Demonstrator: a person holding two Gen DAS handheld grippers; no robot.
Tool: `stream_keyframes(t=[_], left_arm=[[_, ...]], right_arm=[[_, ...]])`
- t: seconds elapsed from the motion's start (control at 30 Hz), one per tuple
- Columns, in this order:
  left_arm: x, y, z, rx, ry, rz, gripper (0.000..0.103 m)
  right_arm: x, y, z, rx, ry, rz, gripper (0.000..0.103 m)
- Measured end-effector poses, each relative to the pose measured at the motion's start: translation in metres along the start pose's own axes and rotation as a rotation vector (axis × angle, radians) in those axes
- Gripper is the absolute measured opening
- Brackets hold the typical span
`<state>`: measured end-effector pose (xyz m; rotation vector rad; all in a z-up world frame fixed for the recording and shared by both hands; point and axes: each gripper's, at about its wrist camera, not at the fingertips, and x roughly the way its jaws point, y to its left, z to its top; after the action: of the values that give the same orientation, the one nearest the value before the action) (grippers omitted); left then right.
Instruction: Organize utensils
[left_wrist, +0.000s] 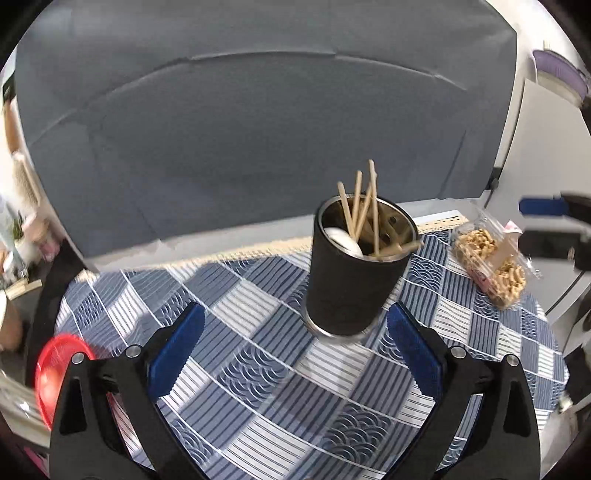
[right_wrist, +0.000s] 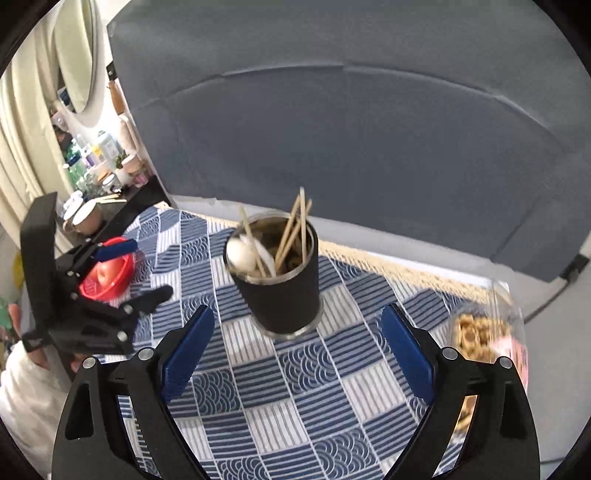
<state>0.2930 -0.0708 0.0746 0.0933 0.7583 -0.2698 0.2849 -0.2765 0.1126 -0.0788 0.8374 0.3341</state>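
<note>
Red bowl (right_wrist: 107, 273) left, snack pack (left_wrist: 491, 266) right of utensil cup (left_wrist: 354, 273); both fingers (left_wrist: 177, 354) spread, empty.

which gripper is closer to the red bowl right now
Left. The left gripper hangs right beside the red bowl, at the table's left edge. The right gripper is open in front of the black utensil cup, farther from the bowl.

You have no readable text, label, brand or number in either view; any print on the far shelf bottles (right_wrist: 86, 157) is too blurred.
</note>
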Motion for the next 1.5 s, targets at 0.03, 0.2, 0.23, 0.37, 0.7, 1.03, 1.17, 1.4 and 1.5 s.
stream_keyframes(t=[0.03, 0.2, 0.23, 0.37, 0.7, 1.03, 1.17, 1.4, 1.5], left_arm=[[-0.001, -0.002, -0.006, -0.004, -0.005, 0.003, 0.097], [-0.005, -0.016, -0.041, 0.008, 0.013, -0.023, 0.097], [-0.007, -0.018, -0.046, 0.009, 0.014, -0.022, 0.097], [-0.023, -0.031, -0.07, 0.015, 0.019, 0.026, 0.097], [-0.082, -0.042, -0.118, 0.048, 0.032, 0.118, 0.097], [-0.1, -0.038, -0.141, -0.05, 0.042, 0.144, 0.097], [-0.101, -0.04, -0.153, -0.072, 0.072, 0.126, 0.097], [-0.117, -0.046, -0.171, -0.066, 0.089, 0.112, 0.097], [-0.121, -0.041, -0.176, -0.105, 0.11, 0.096, 0.097]], right_arm=[[-0.001, 0.001, -0.006, 0.007, -0.005, 0.001, 0.088], [-0.013, 0.013, -0.05, 0.085, -0.078, -0.016, 0.089], [-0.015, 0.016, -0.058, 0.098, -0.095, -0.031, 0.089], [-0.024, 0.022, -0.094, 0.156, -0.111, -0.094, 0.092], [-0.061, 0.018, -0.137, 0.233, -0.142, -0.122, 0.095], [-0.059, 0.027, -0.188, 0.226, -0.062, -0.158, 0.095], [-0.056, 0.034, -0.215, 0.236, -0.006, -0.163, 0.095], [-0.067, 0.044, -0.233, 0.253, 0.009, -0.132, 0.095], [-0.072, 0.051, -0.235, 0.237, 0.005, -0.118, 0.095]])
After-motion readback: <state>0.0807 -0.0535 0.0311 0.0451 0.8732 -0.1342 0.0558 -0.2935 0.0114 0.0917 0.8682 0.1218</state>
